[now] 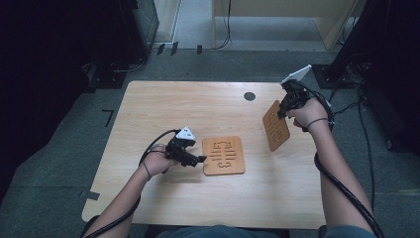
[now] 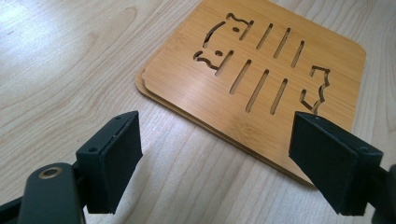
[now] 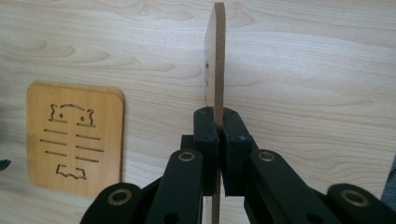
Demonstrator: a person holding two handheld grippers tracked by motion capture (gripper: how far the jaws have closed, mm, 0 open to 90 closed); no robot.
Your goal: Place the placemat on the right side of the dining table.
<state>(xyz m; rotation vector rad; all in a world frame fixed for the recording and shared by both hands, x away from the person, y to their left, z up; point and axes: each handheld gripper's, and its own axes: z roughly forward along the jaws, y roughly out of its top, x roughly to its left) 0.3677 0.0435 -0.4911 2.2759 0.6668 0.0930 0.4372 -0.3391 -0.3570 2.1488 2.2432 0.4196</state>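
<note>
Above the table's right side, the right gripper (image 1: 283, 110) clamps a wooden trivet (image 1: 276, 126) on edge.
The left gripper (image 1: 197, 159) gapes wide, just beside the stacked trivets (image 1: 224, 155).

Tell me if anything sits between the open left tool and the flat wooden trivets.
Nothing visible does: bare light wood table lies between the left tool and the stacked square bamboo trivets with cut-out slots. Its jaws stand open just short of their near edge.

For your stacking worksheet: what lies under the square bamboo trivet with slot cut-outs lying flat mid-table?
Under the square bamboo trivet, a second bamboo board's edge peeks out at one corner; its face is covered. Below lies the wooden table.
</note>
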